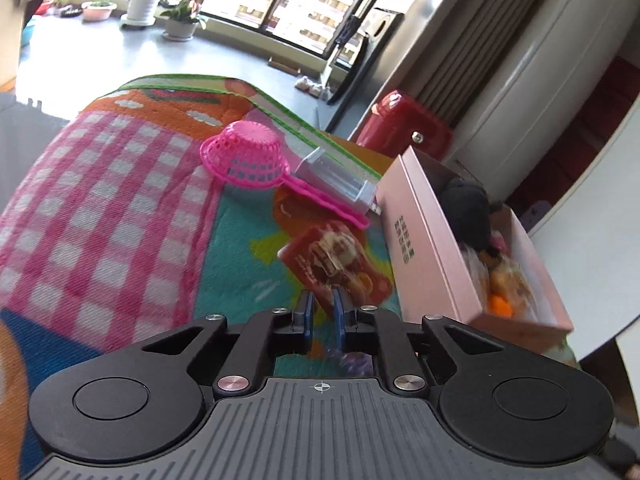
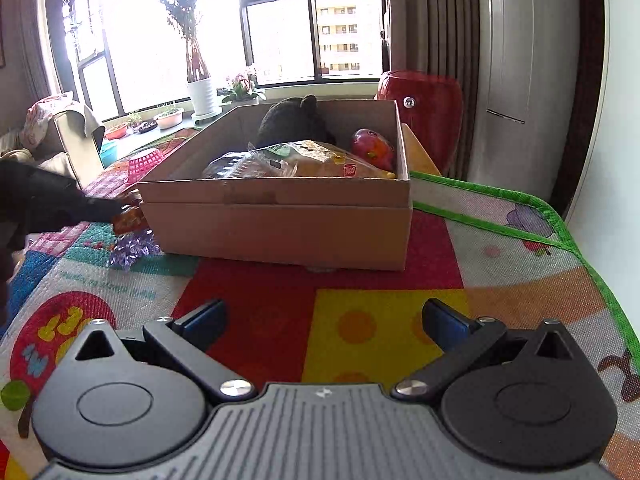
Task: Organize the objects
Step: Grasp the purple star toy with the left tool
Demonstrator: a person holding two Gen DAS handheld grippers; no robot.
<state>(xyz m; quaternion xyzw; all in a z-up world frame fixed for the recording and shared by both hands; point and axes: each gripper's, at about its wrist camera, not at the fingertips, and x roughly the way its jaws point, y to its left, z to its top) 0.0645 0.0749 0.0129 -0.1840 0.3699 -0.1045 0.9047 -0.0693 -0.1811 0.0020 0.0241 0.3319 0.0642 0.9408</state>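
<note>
left wrist: jaws tilted down, pinching red packet (image 1: 338, 262)

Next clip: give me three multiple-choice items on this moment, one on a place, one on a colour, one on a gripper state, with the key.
1. Where does the pink strainer lie?
A. inside the box
B. upside down on the mat
C. on the floor

2. What colour is the snack packet in the left gripper?
A. red
B. green
C. white

3. How is the right gripper?
A. shut on a toy
B. shut, nothing in it
C. open, nothing in it

Key: B, it lies dome up beside the box; A, red wrapper; C, fingers wide apart over bare mat.
</note>
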